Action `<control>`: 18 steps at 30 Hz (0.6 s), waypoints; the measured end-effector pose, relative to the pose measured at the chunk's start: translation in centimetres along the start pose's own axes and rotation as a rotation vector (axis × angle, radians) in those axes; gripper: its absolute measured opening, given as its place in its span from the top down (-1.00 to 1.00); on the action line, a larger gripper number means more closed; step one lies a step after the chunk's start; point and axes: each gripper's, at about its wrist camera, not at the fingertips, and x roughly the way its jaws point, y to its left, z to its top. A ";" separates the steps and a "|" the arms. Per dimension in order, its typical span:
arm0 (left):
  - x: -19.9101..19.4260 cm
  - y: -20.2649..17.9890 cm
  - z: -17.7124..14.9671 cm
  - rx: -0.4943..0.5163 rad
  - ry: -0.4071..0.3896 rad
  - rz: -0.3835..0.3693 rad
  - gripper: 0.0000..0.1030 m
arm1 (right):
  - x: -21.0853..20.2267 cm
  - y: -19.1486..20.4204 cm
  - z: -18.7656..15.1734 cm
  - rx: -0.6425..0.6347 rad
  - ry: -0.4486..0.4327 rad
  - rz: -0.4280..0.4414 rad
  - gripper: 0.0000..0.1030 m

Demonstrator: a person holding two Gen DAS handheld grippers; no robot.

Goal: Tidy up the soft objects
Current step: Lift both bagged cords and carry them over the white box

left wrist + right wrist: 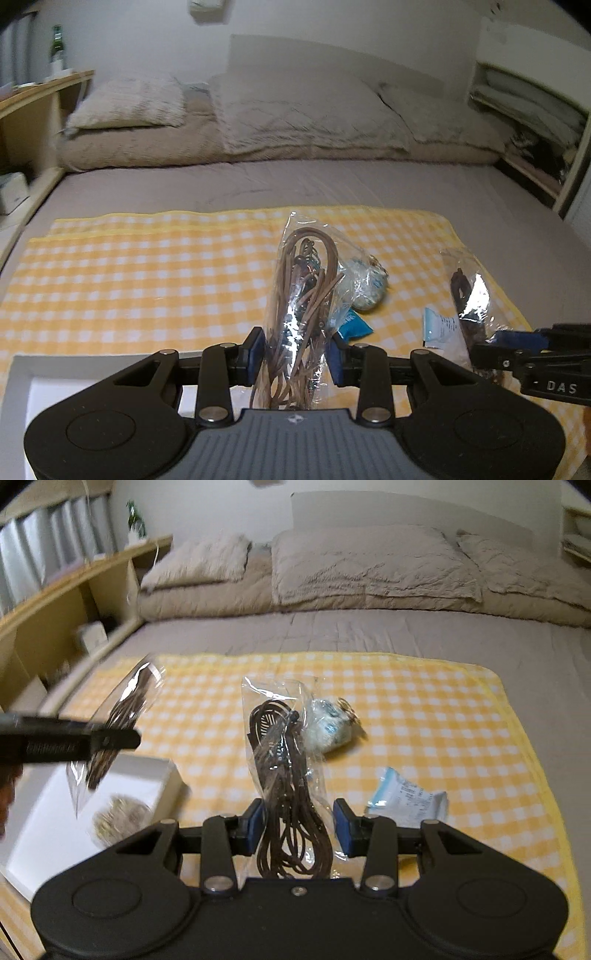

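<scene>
My left gripper (297,352) is shut on a clear bag of tan cord (301,295), held upright above the yellow checked cloth (147,280). My right gripper (300,827) is shut on a clear bag of dark brown cord (286,775). Each gripper shows in the other's view: the right one (535,354) with its bag (469,295), the left one (74,740) with its bag (122,716). A wrapped pale ball (328,727) and a light blue packet (406,801) lie on the cloth; the ball also shows in the left wrist view (365,284).
A white box (74,805) at the cloth's near left holds a beige fluffy item (120,818). Pillows (303,110) and a folded duvet lie at the bed's head. A wooden shelf (74,602) runs along the left; a closet (532,122) stands right.
</scene>
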 end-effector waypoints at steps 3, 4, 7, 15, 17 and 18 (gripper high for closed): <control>-2.5 1.4 -0.5 -0.020 -0.035 0.025 0.28 | -0.3 1.2 0.2 0.043 -0.015 0.029 0.21; -3.2 1.9 -0.7 -0.023 -0.043 0.035 0.28 | -0.3 1.7 0.1 0.052 -0.015 0.037 0.21; -4.8 3.6 -1.6 -0.046 -0.051 0.060 0.28 | 0.0 3.2 0.3 0.077 -0.008 0.065 0.20; -7.9 9.3 -4.9 -0.121 -0.025 0.150 0.28 | 2.0 8.2 0.4 0.099 0.048 0.126 0.20; -8.4 10.7 -5.7 -0.134 -0.018 0.177 0.28 | 2.5 9.6 0.4 0.092 0.060 0.143 0.20; -8.7 11.4 -6.2 -0.140 -0.015 0.190 0.28 | 2.8 10.4 0.4 0.090 0.065 0.154 0.20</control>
